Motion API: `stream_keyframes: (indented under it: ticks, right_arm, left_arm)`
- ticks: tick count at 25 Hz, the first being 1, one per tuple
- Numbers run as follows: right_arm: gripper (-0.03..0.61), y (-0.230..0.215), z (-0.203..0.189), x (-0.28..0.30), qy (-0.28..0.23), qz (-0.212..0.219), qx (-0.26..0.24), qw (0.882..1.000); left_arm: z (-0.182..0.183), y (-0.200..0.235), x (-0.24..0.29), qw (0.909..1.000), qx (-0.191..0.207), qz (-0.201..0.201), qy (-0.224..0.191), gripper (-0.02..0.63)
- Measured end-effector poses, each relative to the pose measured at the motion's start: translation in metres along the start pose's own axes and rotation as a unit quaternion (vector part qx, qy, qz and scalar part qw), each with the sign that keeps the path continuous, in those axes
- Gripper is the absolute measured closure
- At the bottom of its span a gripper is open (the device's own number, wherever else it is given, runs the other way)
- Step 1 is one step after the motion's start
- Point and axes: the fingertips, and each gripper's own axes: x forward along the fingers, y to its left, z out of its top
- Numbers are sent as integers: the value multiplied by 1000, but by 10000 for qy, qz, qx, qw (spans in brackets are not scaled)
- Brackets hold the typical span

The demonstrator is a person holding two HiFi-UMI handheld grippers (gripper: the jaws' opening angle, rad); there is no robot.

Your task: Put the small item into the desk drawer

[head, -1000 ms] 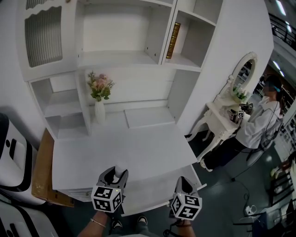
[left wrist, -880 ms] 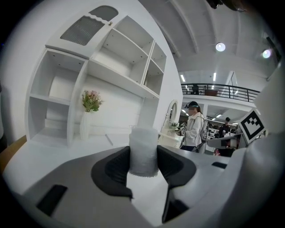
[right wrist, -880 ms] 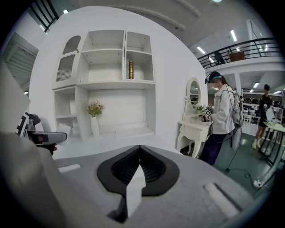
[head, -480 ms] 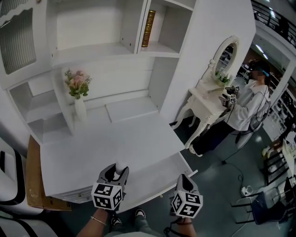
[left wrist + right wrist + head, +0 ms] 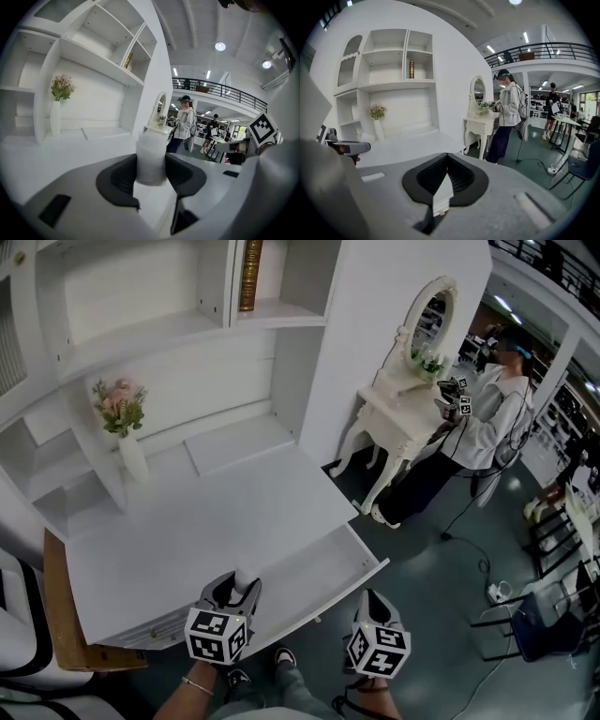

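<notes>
- Both grippers now sit further right along the desk front than a second ago, so the open drawer lies directly ahead of them instead of off to one side.
- Shelves and the flower vase have slid away to the far left of the drawer in the head view, and the drawer's bare white inside shows more fully.
- The small item is unchanged in its hold. It stands upright between the pads of the left gripper, just beyond the drawer's left front corner and not yet over its opening.
- The left jaws stand fairly wide, pressing on the item's two sides about halfway up.
- It looks like a short, white, ribbed cylinder.
- I judge it light and probably soft or thin-walled, so a gentle squeeze across the middle suits it. A harder one might dent it, and the ribs should keep it from slipping.
- The right gripper hangs just outside the drawer's front, its jaws brought together at the tips and gripping nothing. A white sliver shows through the gap behind them, and I cannot tell what it is.
- A person stands at a dressing table well beyond the drawer's right side.
</notes>
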Motion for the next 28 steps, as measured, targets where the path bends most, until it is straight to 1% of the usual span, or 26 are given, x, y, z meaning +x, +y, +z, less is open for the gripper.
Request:
stream_keyframes:
  ticks: [6, 12, 19, 23, 28]
  right_arm:
    - [572, -16, -32, 9, 295, -1, 255, 9992]
    - [572, -31, -66, 22, 608, 11, 406, 9973]
    - [572, -33, -103, 32, 955, 65, 547, 9939]
    - [574, -33, -124, 41, 1150, 59, 577, 9917]
    - [572, -38, -138, 50, 1278, 18, 597, 9900]
  left_arm:
    - [-29, -3, 9, 9989, 101, 43, 447, 437]
    - [-64, -9, 22, 9961, 149, -2, 866, 437]
    - [-111, -12, 30, 9883, 232, -146, 1497, 437]
    - [-130, -8, 39, 9845, 138, -194, 1738, 437]
    - [-148, -4, 57, 9783, 273, -209, 2041, 437]
